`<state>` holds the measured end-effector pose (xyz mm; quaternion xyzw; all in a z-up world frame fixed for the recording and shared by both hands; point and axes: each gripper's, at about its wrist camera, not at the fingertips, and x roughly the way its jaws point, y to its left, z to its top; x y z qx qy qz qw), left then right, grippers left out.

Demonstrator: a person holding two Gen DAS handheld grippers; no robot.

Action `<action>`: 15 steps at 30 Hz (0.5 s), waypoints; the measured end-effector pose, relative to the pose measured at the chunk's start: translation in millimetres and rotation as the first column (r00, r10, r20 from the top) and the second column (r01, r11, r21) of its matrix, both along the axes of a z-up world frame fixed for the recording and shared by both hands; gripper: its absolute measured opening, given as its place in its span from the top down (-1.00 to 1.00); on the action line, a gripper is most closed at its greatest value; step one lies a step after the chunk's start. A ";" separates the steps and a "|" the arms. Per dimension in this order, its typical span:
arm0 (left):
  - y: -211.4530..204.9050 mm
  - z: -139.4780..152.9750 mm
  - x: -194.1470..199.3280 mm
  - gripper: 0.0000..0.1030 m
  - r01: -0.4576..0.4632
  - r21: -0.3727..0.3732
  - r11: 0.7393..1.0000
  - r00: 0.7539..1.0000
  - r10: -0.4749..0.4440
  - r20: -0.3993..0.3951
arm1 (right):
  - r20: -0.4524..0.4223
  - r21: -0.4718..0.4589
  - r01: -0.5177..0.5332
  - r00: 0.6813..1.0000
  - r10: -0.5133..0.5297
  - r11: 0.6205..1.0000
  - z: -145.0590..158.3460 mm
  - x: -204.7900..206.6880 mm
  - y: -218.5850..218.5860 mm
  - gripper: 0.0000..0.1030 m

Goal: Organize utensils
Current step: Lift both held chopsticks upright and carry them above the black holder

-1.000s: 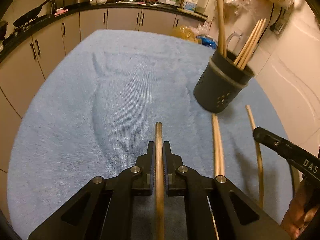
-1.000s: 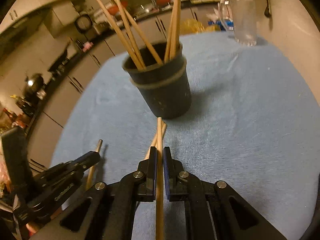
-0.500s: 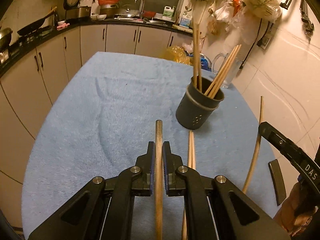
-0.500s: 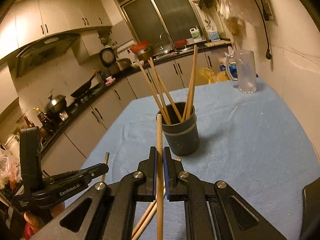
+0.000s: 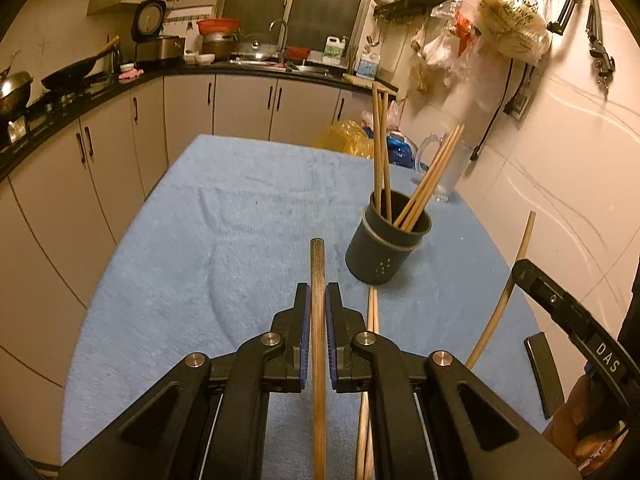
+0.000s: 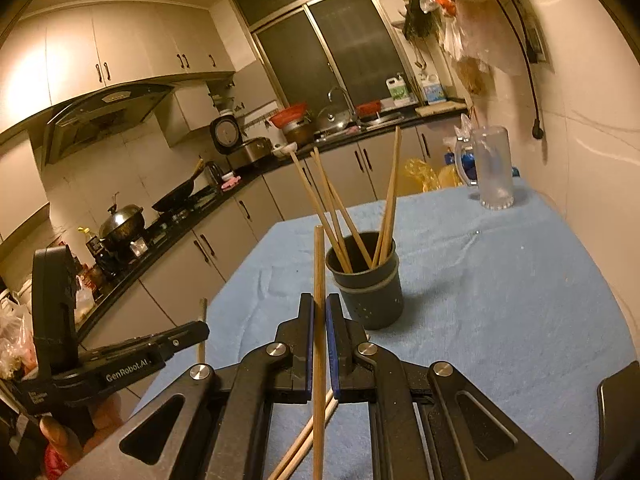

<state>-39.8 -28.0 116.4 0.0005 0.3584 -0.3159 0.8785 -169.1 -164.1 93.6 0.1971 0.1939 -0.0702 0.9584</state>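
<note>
My left gripper (image 5: pixel 317 294) is shut on a brown chopstick (image 5: pixel 318 264) that sticks out ahead of the pads, held above the blue cloth. My right gripper (image 6: pixel 319 303) is likewise shut on a chopstick (image 6: pixel 319 256), lifted off the table. A dark grey holder (image 5: pixel 386 250) (image 6: pixel 366 288) stands upright ahead of both, with several chopsticks leaning in it. Two more chopsticks (image 5: pixel 372 320) (image 6: pixel 304 440) lie on the cloth in front of the holder. Each view shows the other gripper from the side, with the right gripper (image 5: pixel 560 308) and the left gripper (image 6: pixel 192 330) both still gripping their sticks.
The table wears a blue cloth (image 5: pixel 224 240). A clear glass mug (image 6: pixel 494 172) stands at the far right corner by the tiled wall. Kitchen cabinets and a counter with pots run along the left and back. A hand (image 5: pixel 580 432) holds the right gripper.
Both grippers have risen off the cloth with their chopsticks and tilted more level. The holder now sits lower and farther away in both views.
</note>
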 end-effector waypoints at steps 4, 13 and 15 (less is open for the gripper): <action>1.4 9.9 -3.5 0.87 -0.006 -0.013 1.000 1.000 0.007 0.028 | 0.012 -0.014 0.000 1.000 0.000 1.000 2.8 -2.9 3.1 0.87; 4.4 24.3 -9.6 0.87 -0.010 -0.029 1.000 0.998 0.012 0.063 | 0.036 -0.033 0.009 0.999 -0.008 0.999 8.2 -8.6 5.2 0.87; 5.3 27.2 -10.5 0.87 -0.009 -0.032 0.999 0.998 0.012 0.068 | 0.040 -0.035 0.010 0.999 -0.009 0.999 10.4 -9.4 4.4 0.87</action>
